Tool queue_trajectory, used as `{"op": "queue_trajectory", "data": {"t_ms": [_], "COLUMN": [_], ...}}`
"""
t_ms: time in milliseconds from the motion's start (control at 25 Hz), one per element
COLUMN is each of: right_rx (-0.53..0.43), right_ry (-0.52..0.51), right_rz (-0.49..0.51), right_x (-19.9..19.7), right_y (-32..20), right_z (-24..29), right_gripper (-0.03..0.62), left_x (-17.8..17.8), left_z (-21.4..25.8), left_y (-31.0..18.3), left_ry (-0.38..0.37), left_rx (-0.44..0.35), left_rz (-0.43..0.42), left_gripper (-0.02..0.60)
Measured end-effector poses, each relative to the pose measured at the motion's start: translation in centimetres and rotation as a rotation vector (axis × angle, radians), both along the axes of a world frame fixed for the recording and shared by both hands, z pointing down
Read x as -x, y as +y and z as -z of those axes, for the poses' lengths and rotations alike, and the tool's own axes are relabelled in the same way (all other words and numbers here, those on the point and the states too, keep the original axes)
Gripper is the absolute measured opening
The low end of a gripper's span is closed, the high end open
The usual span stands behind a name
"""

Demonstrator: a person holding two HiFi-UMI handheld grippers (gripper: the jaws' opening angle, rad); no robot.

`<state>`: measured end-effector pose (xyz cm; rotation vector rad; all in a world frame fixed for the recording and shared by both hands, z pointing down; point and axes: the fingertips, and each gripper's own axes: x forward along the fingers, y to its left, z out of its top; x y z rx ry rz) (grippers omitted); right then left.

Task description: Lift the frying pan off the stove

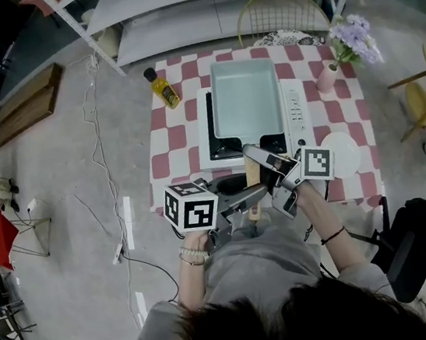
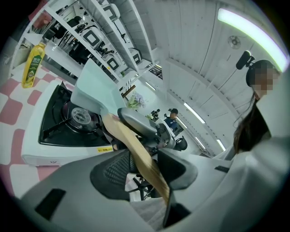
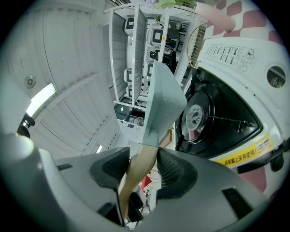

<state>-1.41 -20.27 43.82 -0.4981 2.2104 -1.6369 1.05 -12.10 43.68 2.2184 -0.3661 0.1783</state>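
Firmly clamped, the left hand-held gripper (image 2: 142, 168) has both pads pressed on the wooden handle (image 2: 130, 144) of the frying pan (image 2: 93, 86), taking it near its free end. The right hand-held gripper (image 3: 140, 166) is closed on the same handle (image 3: 138, 170) from the opposite side, nearer the pan body. From the head view the two meet over the front edge of the tabletop (image 1: 174, 143), the left hand-held gripper (image 1: 252, 193) reaching in from the left and the right hand-held gripper (image 1: 255, 152) from the right.

Beyond the handle, the pale blue rectangular frying pan (image 1: 245, 94) hangs over the white stove (image 1: 296, 110). Both gripper views show its underside raised clear of the burner (image 2: 81, 116), front end tipped upward.

Around the stove, the checked tabletop carries a yellow bottle (image 1: 163, 87) to the left, a pink vase of lilac flowers (image 1: 327, 77) to the right, and a white plate (image 1: 342, 153) near the right front corner.
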Motion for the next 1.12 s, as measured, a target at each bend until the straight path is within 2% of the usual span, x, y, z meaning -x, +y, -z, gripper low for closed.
{"op": "queue_trajectory", "data": {"t_ms": [1120], "right_rx": [-0.117], "right_ry": [-0.012], "right_rz": [-0.015], "right_x": [-1.2], "right_y": [0.5], "right_z": [5.4], "right_gripper": [0.204], "left_x": [-1.1], "left_z": [4.4], "left_y": [0.5], "left_ry": [0.019], "left_rx": [-0.122], "left_rz": [-0.023], "left_gripper": [0.198]}}
